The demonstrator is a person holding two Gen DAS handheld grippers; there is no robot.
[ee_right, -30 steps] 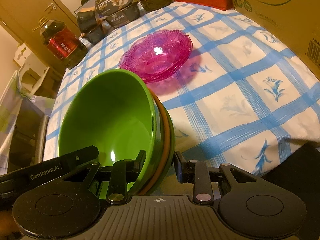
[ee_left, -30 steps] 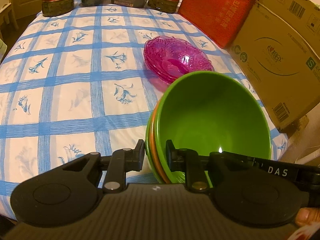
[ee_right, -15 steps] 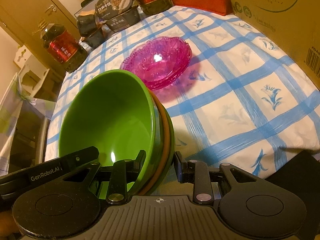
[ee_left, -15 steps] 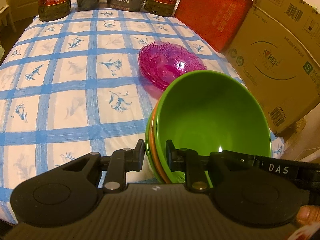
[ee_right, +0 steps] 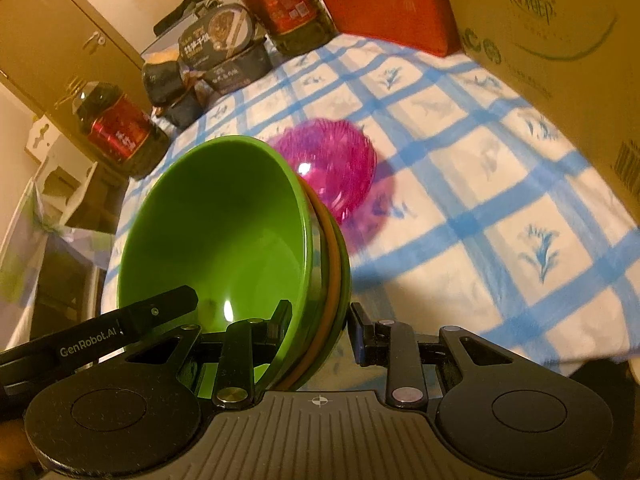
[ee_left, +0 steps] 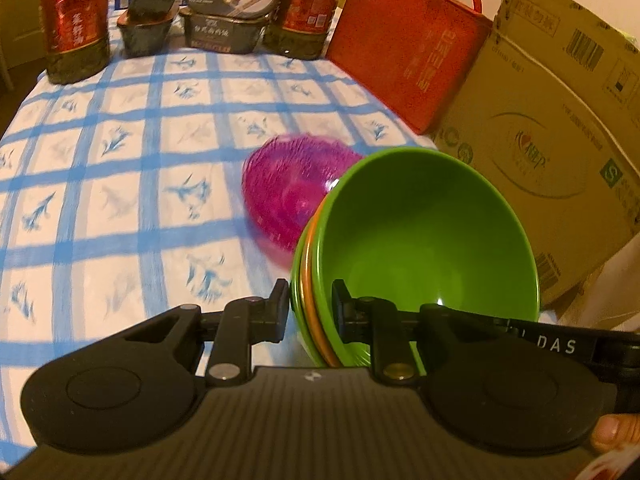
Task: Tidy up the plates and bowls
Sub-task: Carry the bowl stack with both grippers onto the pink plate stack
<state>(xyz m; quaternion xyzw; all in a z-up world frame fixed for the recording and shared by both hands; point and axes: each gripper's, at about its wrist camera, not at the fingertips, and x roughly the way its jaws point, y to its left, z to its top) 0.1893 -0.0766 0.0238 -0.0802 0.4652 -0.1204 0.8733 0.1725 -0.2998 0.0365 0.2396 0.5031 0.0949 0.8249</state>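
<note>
- While you carry them, both tools pinch one nested bowl stack: your left gripper clamps its left rim, your right gripper the opposite rim.
- Smooth, glossy and round, the stack shows green, orange and green edges (three, as far as the rims tell).
- Ribbed, translucent pink dishes sit on the blue-checked tablecloth just beyond.
- Since a second ago, the stack has risen and advanced; the pink dishes now sit partly behind its rim.

Warm yellowish light, wooden cupboard doors behind the table with its blue-checked cloth.
</note>
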